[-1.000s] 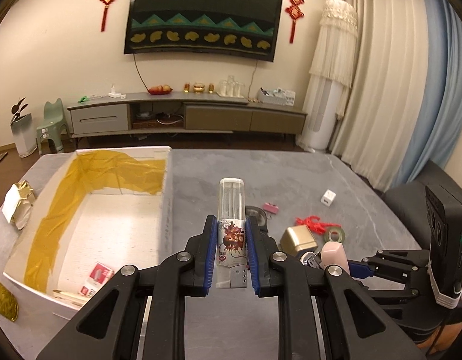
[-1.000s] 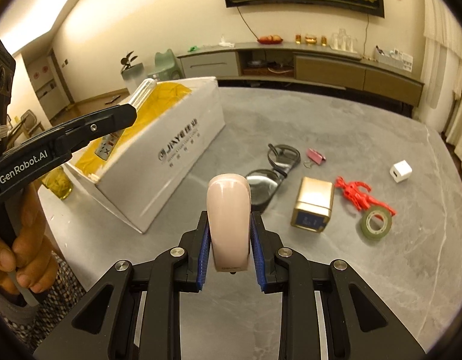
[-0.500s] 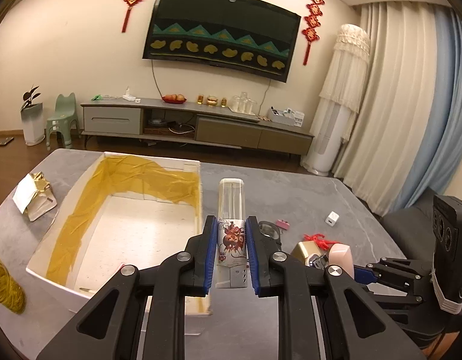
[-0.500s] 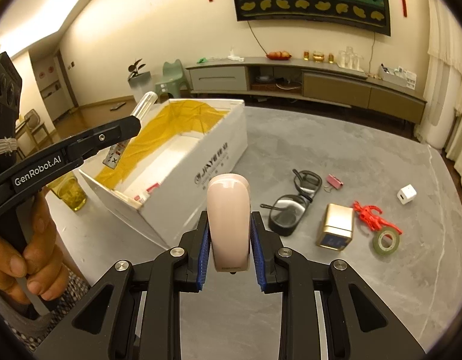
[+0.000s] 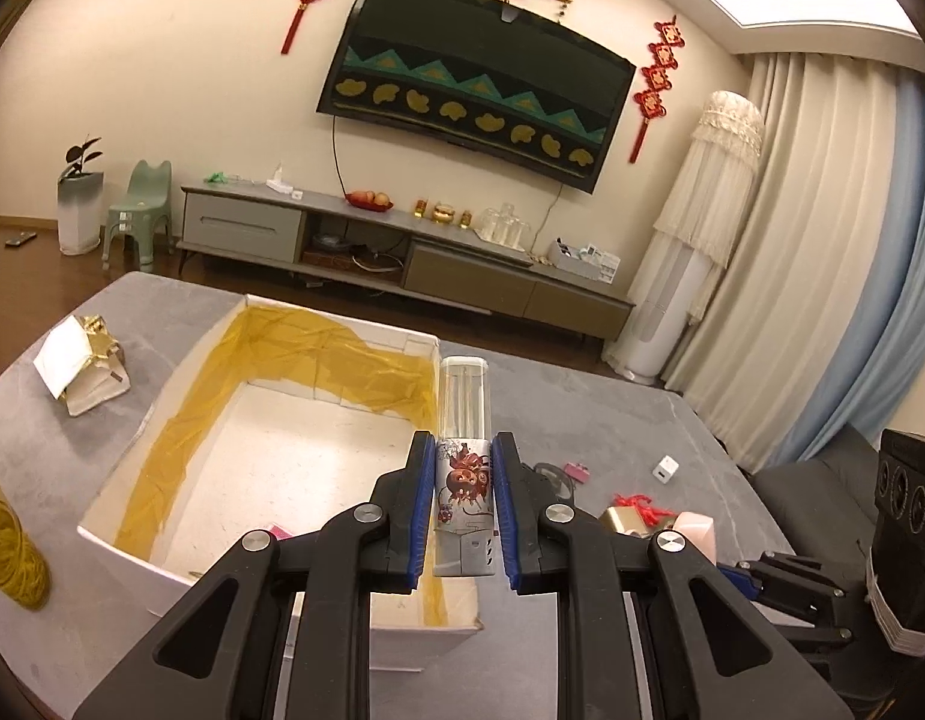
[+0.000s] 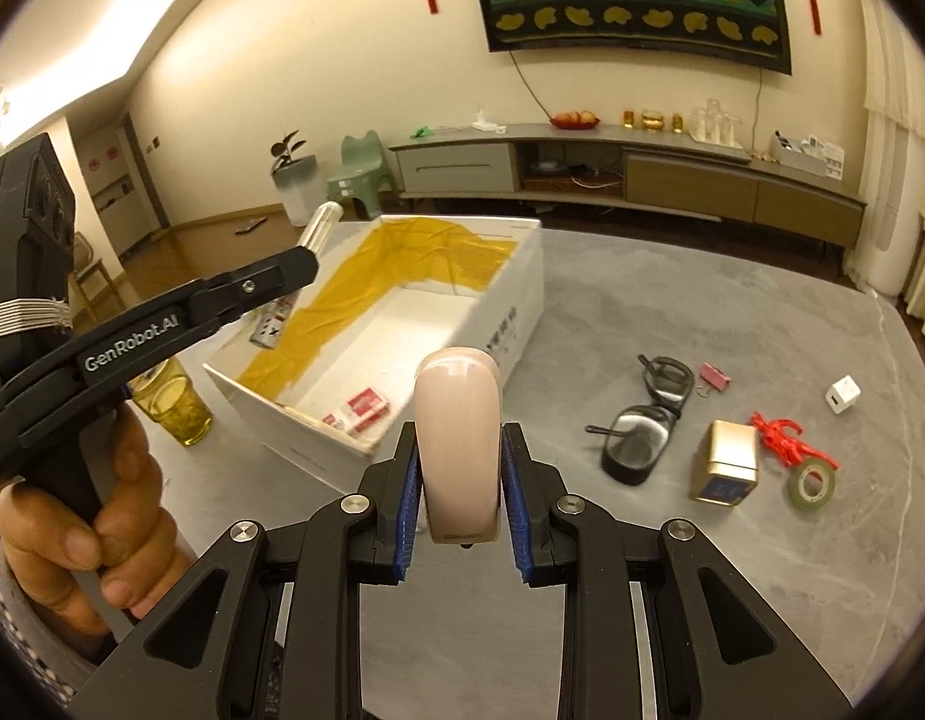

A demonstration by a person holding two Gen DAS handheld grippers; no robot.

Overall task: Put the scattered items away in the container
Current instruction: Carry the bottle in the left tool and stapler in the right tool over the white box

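The left gripper (image 5: 462, 510) hides the near corner of the white box (image 6: 510, 312), clamping a clear-topped tube (image 5: 464, 480) above its front edge. Inside the box (yellow tape lines its walls) lies a red-and-white packet (image 6: 360, 411); a thin pale strip beside it is unclear. The right gripper (image 6: 459, 480) clasps a pink case (image 6: 458, 444) just outside the box.

Grey stone-look worktop (image 6: 672, 312) carries a white cardboard box lined with yellow tape (image 6: 510, 324); beside it black glasses (image 6: 648, 420), a pink clip (image 6: 715, 376), a gold square tin (image 6: 726, 462), a red knotted charm (image 6: 783, 438), a green tape roll (image 6: 812, 483), a white cube plug (image 6: 843, 394), and a yellow drinking glass (image 6: 174, 402).
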